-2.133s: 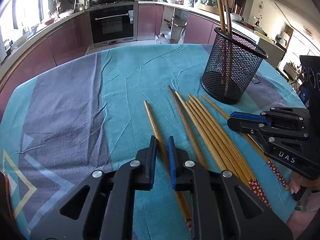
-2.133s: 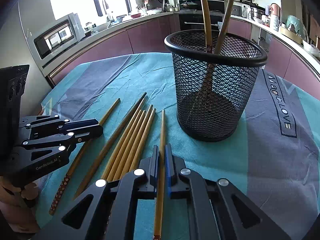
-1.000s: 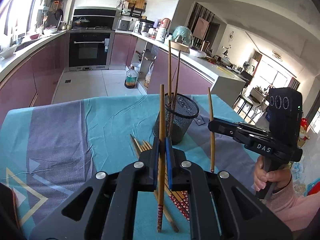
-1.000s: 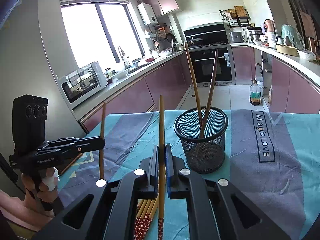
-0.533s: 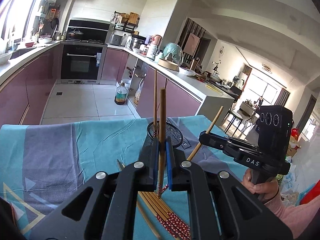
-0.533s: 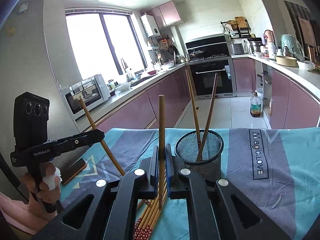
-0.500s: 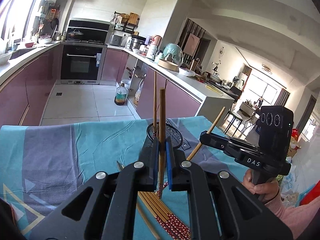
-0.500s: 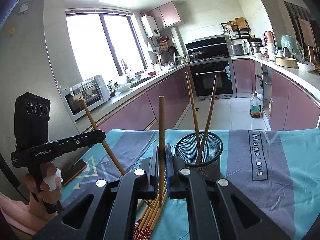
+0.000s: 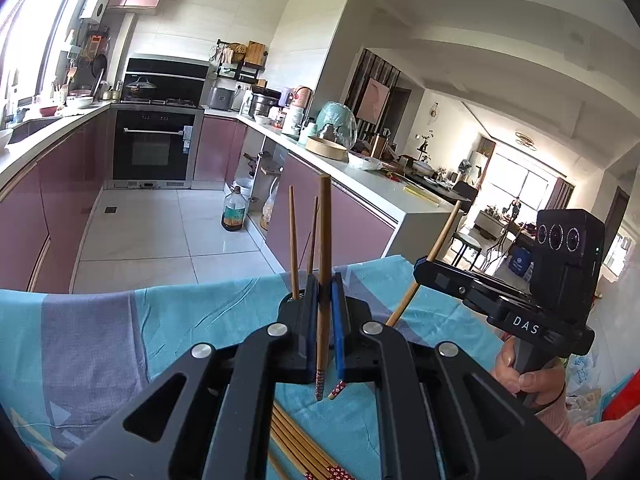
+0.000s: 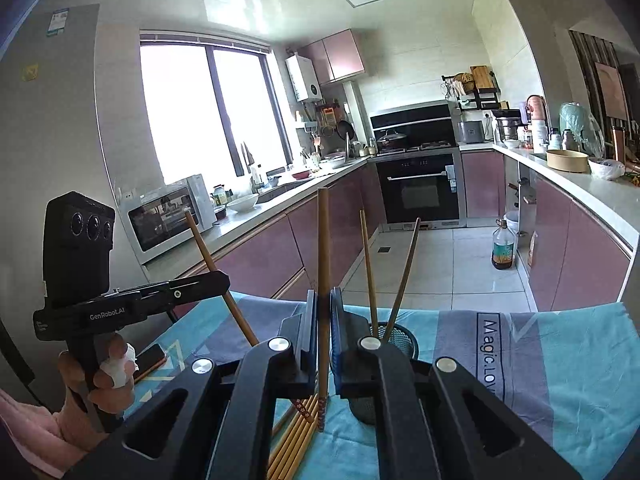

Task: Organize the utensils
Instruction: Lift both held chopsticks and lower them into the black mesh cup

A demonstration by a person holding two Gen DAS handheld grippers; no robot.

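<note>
Two chopsticks held aloft above the black wire-mesh holder (image 10: 402,342).

One long brown wooden chopstick (image 9: 323,280) is pinched upright in the left gripper (image 9: 324,320); a second chopstick (image 10: 322,280) is pinched likewise in the right gripper (image 10: 323,328). Both sets of jaws are pressed shut on the sticks. More chopsticks (image 10: 294,436) are left on the teal-and-grey clothed tabletop (image 10: 568,364). A stick could pivot in the narrow grip, miss the rim, or strike the two already standing inside.
</note>
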